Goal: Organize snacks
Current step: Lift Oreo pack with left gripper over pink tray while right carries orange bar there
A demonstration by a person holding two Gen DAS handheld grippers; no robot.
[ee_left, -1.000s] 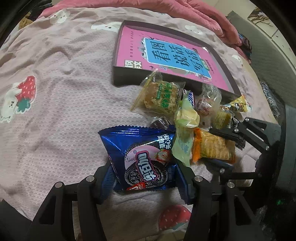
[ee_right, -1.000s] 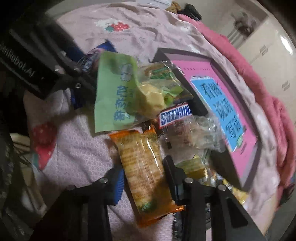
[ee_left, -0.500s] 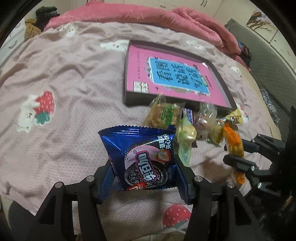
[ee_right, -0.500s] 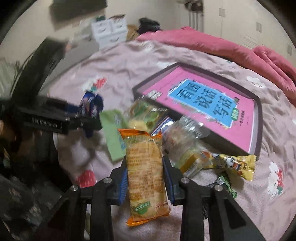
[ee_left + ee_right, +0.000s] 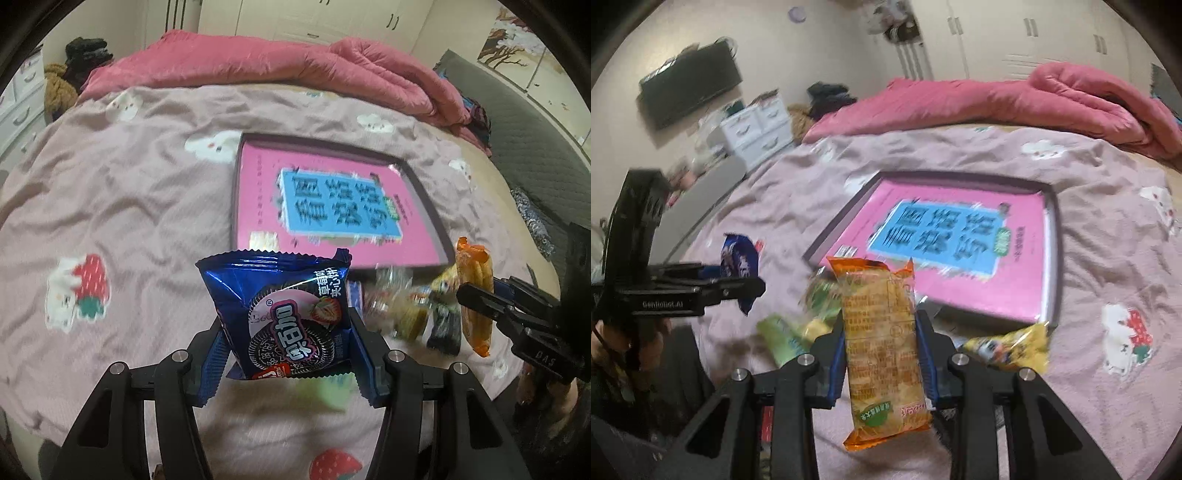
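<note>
My left gripper [image 5: 286, 332] is shut on a blue cookie packet [image 5: 284, 314], held upright above the bed. The same packet [image 5: 738, 262] shows in the right wrist view, in the left gripper [image 5: 738, 286] at the left. My right gripper [image 5: 881, 350] is shut on an orange cracker packet [image 5: 882, 347], lifted off the bed; it also appears as the orange packet [image 5: 474, 295] at the right of the left wrist view. A dark tray [image 5: 1054, 258] with a pink book [image 5: 960, 251] inside lies beyond. Several loose snacks [image 5: 402, 310] stay on the bedspread below, blurred.
A pink-grey bedspread [image 5: 129, 206] with strawberry prints covers the bed. A rolled pink quilt [image 5: 1034, 99] lies at the far end. A yellow snack bag [image 5: 1012, 343] and a green packet [image 5: 783, 339] lie near the tray. White drawers [image 5: 757, 125] and a wall TV [image 5: 690, 88] stand left.
Both grippers have risen off the bed with their packets. The right gripper closed on the orange packet, rolled upright and lifted it. The snack pile now looks farther below.
</note>
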